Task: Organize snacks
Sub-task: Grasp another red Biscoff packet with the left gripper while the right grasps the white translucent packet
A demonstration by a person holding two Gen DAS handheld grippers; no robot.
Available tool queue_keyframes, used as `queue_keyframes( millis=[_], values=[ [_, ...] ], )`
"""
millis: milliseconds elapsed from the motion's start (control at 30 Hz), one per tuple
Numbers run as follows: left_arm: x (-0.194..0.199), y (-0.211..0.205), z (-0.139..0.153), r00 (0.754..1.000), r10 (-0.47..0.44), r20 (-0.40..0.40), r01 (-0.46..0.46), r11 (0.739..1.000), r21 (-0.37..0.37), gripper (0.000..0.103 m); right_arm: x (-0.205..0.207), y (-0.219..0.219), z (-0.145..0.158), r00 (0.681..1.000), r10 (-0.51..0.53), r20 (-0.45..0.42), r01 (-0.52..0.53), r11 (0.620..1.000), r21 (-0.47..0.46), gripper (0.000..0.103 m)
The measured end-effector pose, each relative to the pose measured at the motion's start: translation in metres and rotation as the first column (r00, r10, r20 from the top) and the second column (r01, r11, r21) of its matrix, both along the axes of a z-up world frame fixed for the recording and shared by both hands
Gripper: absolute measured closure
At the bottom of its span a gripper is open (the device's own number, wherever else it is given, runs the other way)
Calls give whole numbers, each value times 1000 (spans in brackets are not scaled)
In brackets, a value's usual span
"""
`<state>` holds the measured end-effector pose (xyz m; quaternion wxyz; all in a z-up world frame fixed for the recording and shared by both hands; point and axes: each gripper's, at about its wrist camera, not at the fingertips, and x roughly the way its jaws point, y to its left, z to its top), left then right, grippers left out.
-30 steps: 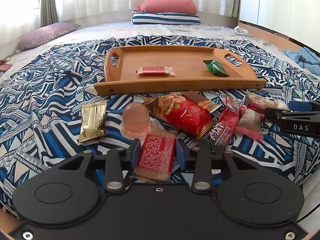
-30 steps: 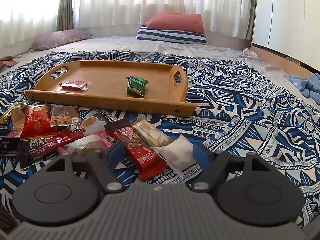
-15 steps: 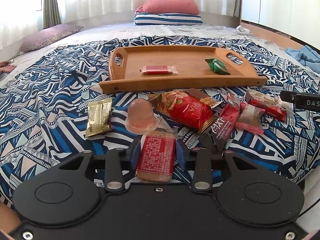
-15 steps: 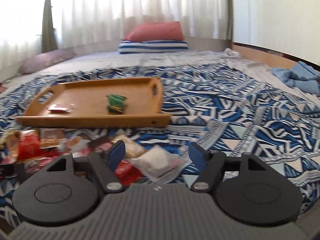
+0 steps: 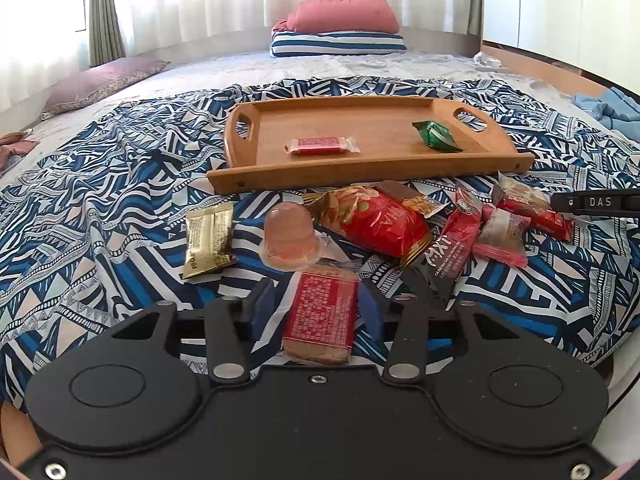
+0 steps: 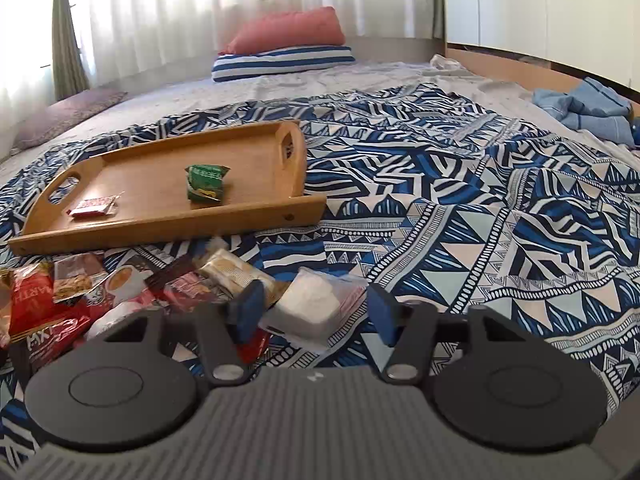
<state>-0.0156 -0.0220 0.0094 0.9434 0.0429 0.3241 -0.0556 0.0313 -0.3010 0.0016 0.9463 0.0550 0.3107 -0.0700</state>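
Note:
A wooden tray (image 5: 384, 172) lies on the patterned bed cover and holds a red bar (image 5: 320, 145) and a green packet (image 5: 436, 135); it also shows in the right wrist view (image 6: 168, 224). My left gripper (image 5: 318, 304) is open around a red wafer packet (image 5: 324, 316), with gaps on both sides. Before it lie a pink jelly cup (image 5: 289, 236), a gold packet (image 5: 209, 240) and a red snack bag (image 5: 380, 220). My right gripper (image 6: 314, 314) is open over a white packet (image 6: 312, 308).
Several more red packets (image 5: 500, 232) lie right of the snack bag. The right gripper's finger (image 5: 600, 202) enters the left wrist view at the right. Pillows (image 5: 340, 36) lie at the head of the bed, blue cloth (image 6: 584, 106) at the far right.
My left gripper has opened slightly around the wafer packet and drawn back a little. My right gripper has shifted right and now straddles the white packet instead of the red one.

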Motion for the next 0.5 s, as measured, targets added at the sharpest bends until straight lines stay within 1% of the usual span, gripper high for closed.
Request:
queue_keyframes(
  millis=[33, 100, 133, 200, 233, 267, 300, 500],
  values=[
    [0, 1, 0, 1000, 2, -1, -2, 1000, 2, 56, 1, 1, -1, 1000, -9, -5, 9, 1000, -6, 56],
    [0, 3, -1, 1000, 0, -9, 0, 1000, 5, 55, 2, 3, -1, 1000, -12, -5, 12, 1000, -19, 63],
    [1, 3, -3, 1000, -2, -19, 2, 1000, 4, 55, 1, 4, 0, 1000, -13, -3, 12, 1000, -27, 68],
    [2, 4, -6, 999, -7, -43, 7, 1000, 1, 55, 0, 7, 1, 1000, -15, 4, 15, 999, -45, 68],
    [3, 4, -6, 999, -10, -49, 9, 1000, -3, 57, -1, 7, 2, 1000, -13, 5, 13, 999, -45, 68],
    [3, 4, -5, 998, -15, -53, 15, 1000, -12, 69, -2, 7, 2, 1000, -11, 7, 11, 999, -43, 68],
    [3, 5, -4, 998, -20, -57, 18, 1000, -25, 71, -4, 7, 3, 1000, -8, 8, 8, 999, -42, 68],
    [4, 10, 7, 997, -16, -71, 9, 996, -90, 72, -8, 7, 8, 1000, 7, 9, -7, 999, -49, 68]
  ],
)
